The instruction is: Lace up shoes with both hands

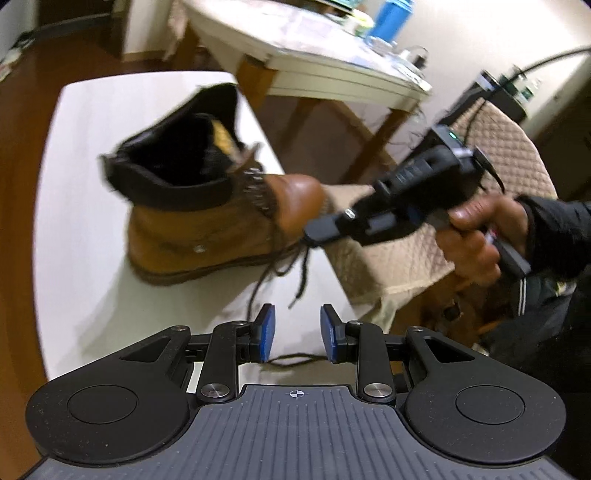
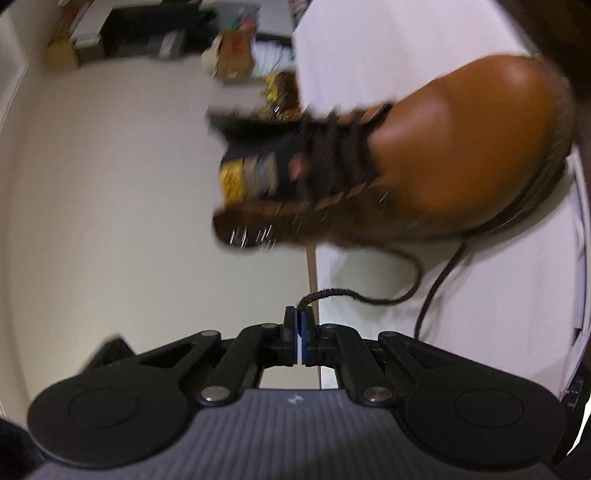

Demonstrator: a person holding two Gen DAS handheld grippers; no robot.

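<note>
A tan leather boot (image 1: 199, 206) with a dark collar stands on the small white table (image 1: 92, 177), toe toward the right. Its dark brown lace (image 1: 291, 266) trails loose over the table. My left gripper (image 1: 297, 334) hovers near the table's front, jaws open, with a stretch of lace lying on the table below them, not pinched. My right gripper (image 1: 314, 232), held by a hand (image 1: 476, 236), is at the boot's toe. In the right wrist view the right gripper (image 2: 299, 332) is shut on the lace end (image 2: 332, 293), with the blurred boot (image 2: 424, 158) just ahead.
A second, larger white table (image 1: 332, 74) with wooden legs carries a blue bottle (image 1: 391, 18) behind. A quilted beige chair (image 1: 424, 229) stands right of the small table. Brown wooden floor (image 1: 22, 147) lies left. Shelves with clutter (image 2: 166, 37) show in the right wrist view.
</note>
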